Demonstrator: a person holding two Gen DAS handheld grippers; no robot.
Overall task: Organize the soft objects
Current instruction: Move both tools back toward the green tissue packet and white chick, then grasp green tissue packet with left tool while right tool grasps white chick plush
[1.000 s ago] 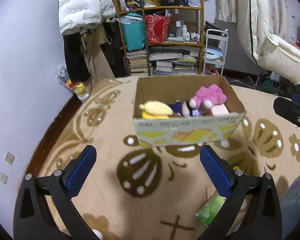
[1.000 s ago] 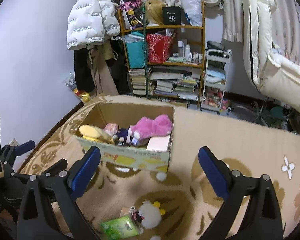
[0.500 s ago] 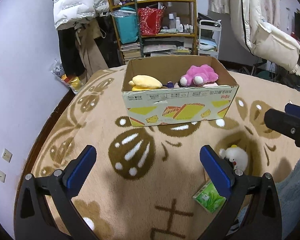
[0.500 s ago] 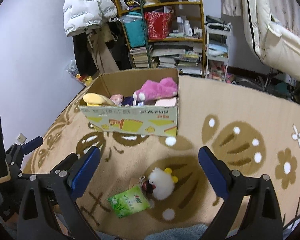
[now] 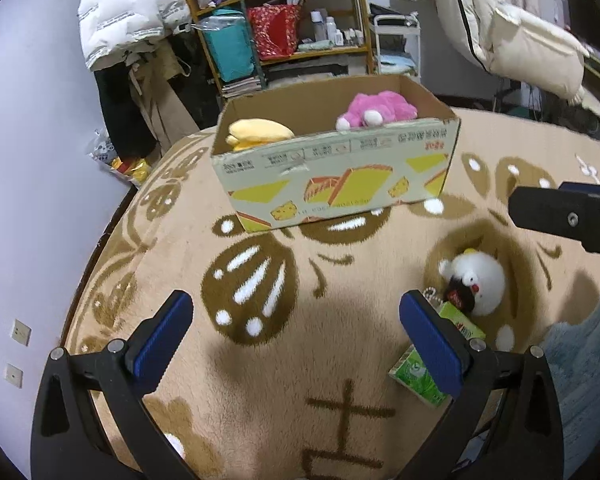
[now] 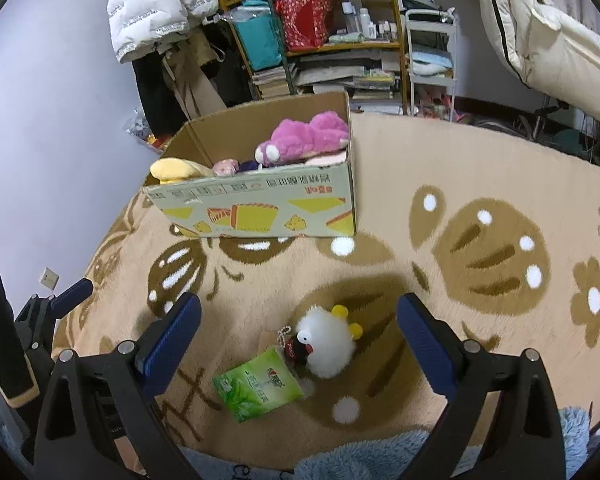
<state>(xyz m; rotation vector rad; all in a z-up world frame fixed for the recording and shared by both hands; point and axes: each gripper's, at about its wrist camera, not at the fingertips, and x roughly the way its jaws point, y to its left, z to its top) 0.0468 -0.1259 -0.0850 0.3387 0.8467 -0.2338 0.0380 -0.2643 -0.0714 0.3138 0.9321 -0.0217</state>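
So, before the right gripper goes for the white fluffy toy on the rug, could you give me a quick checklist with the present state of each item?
1. Right gripper open and empty: ok.
2. White fluffy toy lined up between its fingers: ok.
3. Toy free of other things: not ok; the green tissue pack lies against it, and whether its bead chain is caught cannot be told.
4. Left gripper open, holding nothing: ok.
5. Cardboard box open on top, with the pink plush and yellow plush inside: ok.
6. Room left in the box: cannot tell.
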